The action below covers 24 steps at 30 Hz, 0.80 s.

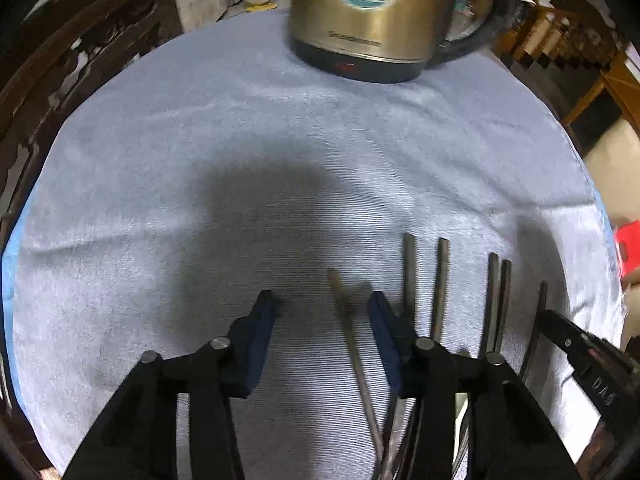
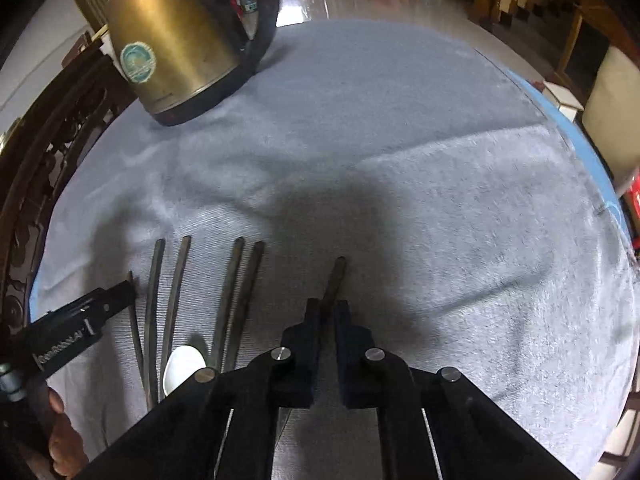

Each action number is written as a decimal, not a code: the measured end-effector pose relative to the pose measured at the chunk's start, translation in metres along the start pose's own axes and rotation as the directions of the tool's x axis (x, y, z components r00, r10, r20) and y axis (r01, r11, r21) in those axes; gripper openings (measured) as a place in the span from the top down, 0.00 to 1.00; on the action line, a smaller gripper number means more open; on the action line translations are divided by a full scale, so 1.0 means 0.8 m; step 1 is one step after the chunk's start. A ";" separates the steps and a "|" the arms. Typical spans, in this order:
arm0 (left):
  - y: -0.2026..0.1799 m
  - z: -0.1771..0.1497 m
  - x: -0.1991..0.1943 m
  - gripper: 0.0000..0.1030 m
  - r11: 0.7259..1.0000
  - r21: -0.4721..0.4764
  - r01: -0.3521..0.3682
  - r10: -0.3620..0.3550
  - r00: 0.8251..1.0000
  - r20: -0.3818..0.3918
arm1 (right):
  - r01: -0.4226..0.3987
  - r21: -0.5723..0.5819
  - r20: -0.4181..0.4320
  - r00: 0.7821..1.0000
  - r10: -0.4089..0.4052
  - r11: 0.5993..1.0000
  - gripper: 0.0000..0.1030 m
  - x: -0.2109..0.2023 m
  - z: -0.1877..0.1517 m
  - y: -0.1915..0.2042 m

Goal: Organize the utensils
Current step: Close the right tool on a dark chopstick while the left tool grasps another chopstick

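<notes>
Several dark metal chopsticks lie side by side on a pale blue cloth (image 1: 200, 160). In the left wrist view my left gripper (image 1: 322, 306) is open, with one chopstick (image 1: 352, 340) lying between its fingers; others (image 1: 442, 288) lie to the right. In the right wrist view my right gripper (image 2: 328, 312) is shut on a single chopstick (image 2: 335, 278) that points away from me. Two pairs of chopsticks (image 2: 240, 292) lie to its left, beside a white spoon (image 2: 182, 368). My left gripper (image 2: 120, 294) shows at the far left.
A brass electric kettle (image 1: 368, 16) with a black handle stands at the back of the cloth, also in the right wrist view (image 2: 176, 40). Dark carved wooden furniture (image 2: 40, 160) borders the left. The table's blue edge (image 2: 592, 160) curves round the right.
</notes>
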<state>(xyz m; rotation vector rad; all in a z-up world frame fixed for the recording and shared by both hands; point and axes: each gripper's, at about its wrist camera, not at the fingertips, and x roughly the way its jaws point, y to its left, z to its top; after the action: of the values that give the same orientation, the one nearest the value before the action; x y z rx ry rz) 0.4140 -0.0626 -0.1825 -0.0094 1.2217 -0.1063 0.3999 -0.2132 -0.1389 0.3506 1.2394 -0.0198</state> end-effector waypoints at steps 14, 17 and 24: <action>0.011 -0.022 -0.012 0.95 0.997 0.073 0.014 -0.015 1.000 0.014 | 0.000 0.055 -0.079 0.997 0.005 0.999 0.74 0.011 0.011 0.008; 0.026 -0.025 -0.020 0.95 0.998 0.058 0.012 -0.014 1.000 0.026 | 0.040 0.010 -0.062 0.997 -0.039 0.999 0.71 0.013 0.009 0.022; 0.065 -0.048 -0.059 0.95 0.998 0.027 0.059 -0.061 0.995 0.075 | 0.030 -0.036 -0.014 0.999 -0.031 0.999 0.94 0.005 -0.003 0.021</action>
<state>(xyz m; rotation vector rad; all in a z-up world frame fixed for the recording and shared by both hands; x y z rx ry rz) 0.3658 -0.0049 -0.1550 -0.0282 1.1444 -0.1720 0.4024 -0.1957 -0.1388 0.3010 1.2579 -0.0208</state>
